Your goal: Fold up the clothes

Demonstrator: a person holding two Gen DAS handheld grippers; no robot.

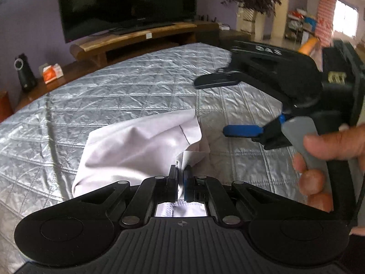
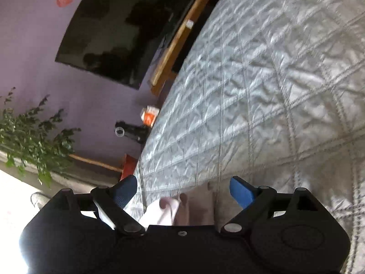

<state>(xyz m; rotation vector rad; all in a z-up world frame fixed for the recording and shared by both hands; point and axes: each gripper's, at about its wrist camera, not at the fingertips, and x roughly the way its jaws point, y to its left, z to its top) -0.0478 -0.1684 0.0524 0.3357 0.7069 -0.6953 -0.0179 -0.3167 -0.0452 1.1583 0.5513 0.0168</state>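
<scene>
A pale lilac garment [image 1: 141, 146] lies bunched on the silver quilted cover [image 1: 114, 86]. My left gripper [image 1: 181, 173] is shut on an edge of this garment, and cloth shows between its black and blue pads. My right gripper [image 1: 219, 106] hovers to the right above the quilt, rolled on its side, with its jaws wide apart and nothing between them. A hand [image 1: 328, 153] holds its grey handle. In the right wrist view the right gripper [image 2: 184, 189] stands open over the quilt [image 2: 273, 91], and a bit of the pale garment [image 2: 164, 212] shows just below its jaws.
A large dark television [image 1: 127, 2] stands on a wooden bench [image 1: 136, 38] behind the bed. A black bottle [image 1: 25, 73] and an orange box [image 1: 52, 73] sit on the low shelf at left. A leafy plant [image 2: 29, 137] is by the window.
</scene>
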